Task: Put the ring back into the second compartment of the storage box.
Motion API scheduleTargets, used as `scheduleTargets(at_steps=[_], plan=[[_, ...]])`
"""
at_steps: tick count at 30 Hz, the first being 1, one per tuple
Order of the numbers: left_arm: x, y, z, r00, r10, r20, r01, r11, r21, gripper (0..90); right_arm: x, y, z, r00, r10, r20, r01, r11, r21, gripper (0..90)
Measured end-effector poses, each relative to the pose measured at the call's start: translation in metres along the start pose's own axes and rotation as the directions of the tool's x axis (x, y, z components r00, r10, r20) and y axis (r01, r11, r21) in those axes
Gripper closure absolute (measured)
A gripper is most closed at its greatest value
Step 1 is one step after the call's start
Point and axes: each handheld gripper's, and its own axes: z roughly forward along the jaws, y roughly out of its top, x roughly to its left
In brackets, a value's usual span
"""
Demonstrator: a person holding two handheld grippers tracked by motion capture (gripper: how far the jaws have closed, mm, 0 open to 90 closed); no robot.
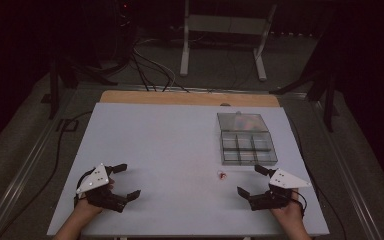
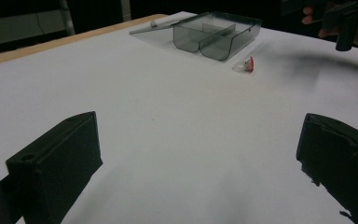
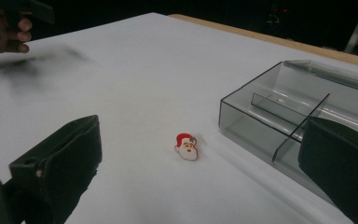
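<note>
In the high view the little red charm (image 1: pixel 222 174) is too small to make out. The clear box (image 3: pixel 279 121) is cut off by the right edge in the right gripper view.

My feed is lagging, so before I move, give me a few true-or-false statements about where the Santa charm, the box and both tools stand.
1. The Santa charm lies on the white table, outside the clear box. True.
2. The right tool is shut on the charm. False: its jaws stand wide apart with nothing between them, and the charm lies ahead of them.
3. The box lid is open and lies flat behind the compartments. True.
4. The left tool holds the box. False: it is open over bare table, far from the box.
5. The charm sits in a compartment. False: it lies on the table just beside the box's near corner.
</note>
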Motion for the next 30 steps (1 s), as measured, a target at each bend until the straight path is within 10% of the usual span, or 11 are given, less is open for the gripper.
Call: scheduleTargets(at_steps=[30], plan=[[-0.001,0.0,0.0,1.0,-0.002,0.001,0.002,1.0,-0.001,0.9,0.008,0.032,0.013,0.9985,0.041,0.035,-0.041,0.999,-0.012,0.0]])
